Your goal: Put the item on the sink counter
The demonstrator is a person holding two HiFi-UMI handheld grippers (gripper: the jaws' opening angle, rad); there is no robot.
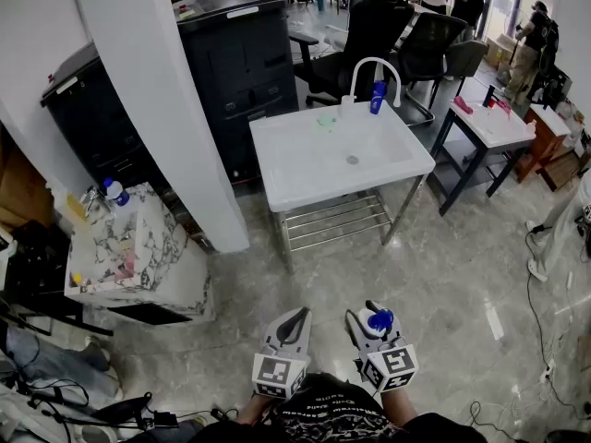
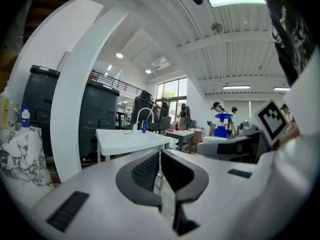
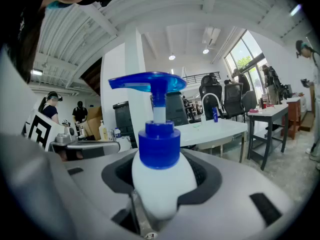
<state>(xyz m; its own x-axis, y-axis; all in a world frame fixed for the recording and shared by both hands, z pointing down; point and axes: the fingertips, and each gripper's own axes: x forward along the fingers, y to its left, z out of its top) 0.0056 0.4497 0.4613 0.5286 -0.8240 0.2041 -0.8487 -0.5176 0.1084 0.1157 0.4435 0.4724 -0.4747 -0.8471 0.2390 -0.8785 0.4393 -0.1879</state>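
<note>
My right gripper (image 1: 372,319) is shut on a white pump bottle (image 3: 162,181) with a blue pump head (image 3: 150,83); the bottle stands upright between the jaws. From the head view the bottle's blue top (image 1: 379,319) shows at the bottom centre, low over the floor. My left gripper (image 1: 295,323) is beside it, its jaws together with nothing between them (image 2: 159,171). The white sink (image 1: 337,150) on a metal frame stands ahead, well beyond both grippers. A white faucet (image 1: 374,67) arches over its back edge.
A blue bottle (image 1: 378,97) and a green item (image 1: 325,119) sit at the sink's back edge. A white pillar (image 1: 171,100) and marble-patterned box (image 1: 138,247) stand left. Black cabinets (image 1: 235,58), office chairs (image 1: 383,26) and a second table (image 1: 489,123) lie behind and right. People stand far back.
</note>
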